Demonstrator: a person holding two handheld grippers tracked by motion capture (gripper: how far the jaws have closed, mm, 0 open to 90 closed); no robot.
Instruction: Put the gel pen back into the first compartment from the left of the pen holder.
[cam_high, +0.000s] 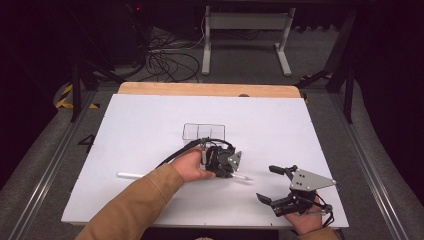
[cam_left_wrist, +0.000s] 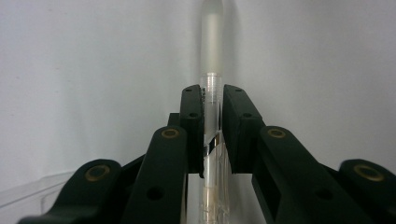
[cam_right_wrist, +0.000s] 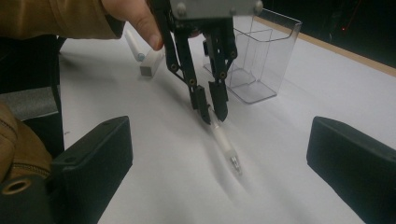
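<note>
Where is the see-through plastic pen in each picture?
High view: the clear plastic pen lies mid-table, under the left gripper.
Left gripper view: centre, squeezed between the black jaws.
Right gripper view: centre, on the white table.
Shared landmark: clear plastic box.

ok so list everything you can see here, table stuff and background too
pen: 1, clear with frosted white grip, lying on the sheet between the left gripper's jaws
second pen: 1, white, on the sheet left of the forearm
organiser box: 1, clear plastic with compartments, mid-sheet behind the left gripper
sheet: 1, white, covering the table
table: 1, wooden far edge showing
frame: 1, white, on the floor behind
cables: several, black, on the floor
left gripper: black, shut on pen
right gripper: black, open, near edge
</note>
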